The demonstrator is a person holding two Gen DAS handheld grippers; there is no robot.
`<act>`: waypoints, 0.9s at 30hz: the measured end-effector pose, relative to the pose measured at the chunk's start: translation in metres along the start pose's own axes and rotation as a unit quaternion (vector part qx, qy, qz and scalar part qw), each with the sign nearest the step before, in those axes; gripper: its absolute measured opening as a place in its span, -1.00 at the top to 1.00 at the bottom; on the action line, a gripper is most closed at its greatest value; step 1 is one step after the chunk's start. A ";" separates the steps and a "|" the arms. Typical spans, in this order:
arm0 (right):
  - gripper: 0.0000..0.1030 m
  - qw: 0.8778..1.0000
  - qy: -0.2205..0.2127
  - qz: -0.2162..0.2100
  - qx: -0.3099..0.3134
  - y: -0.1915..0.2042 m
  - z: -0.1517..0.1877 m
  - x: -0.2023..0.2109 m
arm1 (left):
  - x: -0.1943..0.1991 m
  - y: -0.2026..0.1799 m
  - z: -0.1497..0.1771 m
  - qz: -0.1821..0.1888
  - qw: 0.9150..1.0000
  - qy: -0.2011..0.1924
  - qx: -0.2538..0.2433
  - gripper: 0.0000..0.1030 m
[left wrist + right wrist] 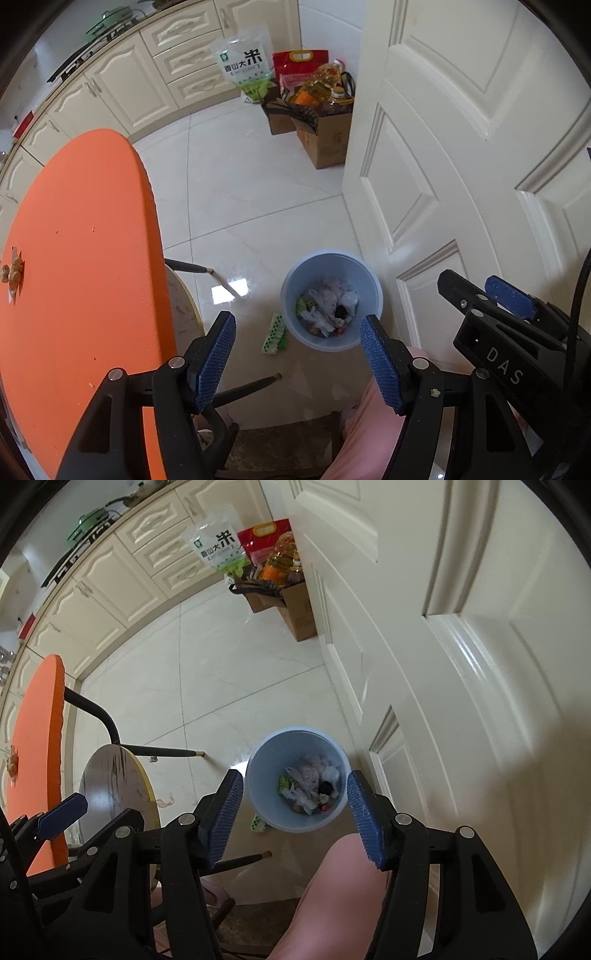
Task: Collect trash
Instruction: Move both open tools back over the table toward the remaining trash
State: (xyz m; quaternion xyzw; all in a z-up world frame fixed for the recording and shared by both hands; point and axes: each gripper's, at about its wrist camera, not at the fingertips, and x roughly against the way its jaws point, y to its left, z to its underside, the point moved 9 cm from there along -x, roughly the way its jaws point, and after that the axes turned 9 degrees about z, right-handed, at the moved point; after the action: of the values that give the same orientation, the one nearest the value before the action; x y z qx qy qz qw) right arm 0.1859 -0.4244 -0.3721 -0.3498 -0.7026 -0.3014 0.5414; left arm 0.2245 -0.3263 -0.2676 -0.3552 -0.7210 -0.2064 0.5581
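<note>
A light blue trash bin (291,295) stands on the tiled floor by the white door, with crumpled wrappers and plastic inside; it also shows in the right wrist view (258,775). A green and white wrapper (275,334) lies on the floor just left of the bin, partly hidden by the bin in the right wrist view (258,825). Brown scraps (11,275) lie on the orange table (74,258) at the far left. My left gripper (299,332) is open and empty, high above the bin. My right gripper (295,794) is open and empty, also above the bin.
A white panelled door (461,166) stands close on the right. A round stool (114,786) with black legs sits beside the table. Cardboard boxes with oil bottles and rice bags (314,96) stand by cream cabinets (129,85). A pink-clothed leg (332,886) is below me.
</note>
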 end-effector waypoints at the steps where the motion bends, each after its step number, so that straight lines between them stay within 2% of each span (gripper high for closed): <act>1: -0.09 1.000 -0.001 0.003 -0.001 -0.001 0.001 0.002 | 0.002 0.001 0.001 0.001 1.000 -0.001 -0.001 -0.28; 9: -0.13 1.000 -0.022 0.016 -0.005 -0.005 0.011 0.030 | 0.025 0.004 0.011 0.013 1.000 -0.016 0.000 -0.28; 15: -0.18 0.998 -0.049 0.025 -0.007 -0.006 0.021 0.062 | 0.052 0.007 0.025 0.020 0.999 -0.042 -0.004 -0.29; 22: -0.23 0.995 -0.097 0.027 -0.011 0.001 0.036 0.107 | 0.090 0.016 0.060 0.026 0.996 -0.080 0.001 -0.29; 27: -0.35 0.990 -0.136 0.023 0.004 0.018 0.052 0.143 | 0.122 0.032 0.096 0.027 0.993 -0.111 0.018 -0.29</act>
State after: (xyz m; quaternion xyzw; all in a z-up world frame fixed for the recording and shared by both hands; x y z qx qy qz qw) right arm 0.1485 -0.3488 -0.2447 -0.4013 -0.7626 -0.2363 0.4490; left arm 0.1699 -0.2045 -0.1829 -0.3852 -0.7721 -0.1377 0.4863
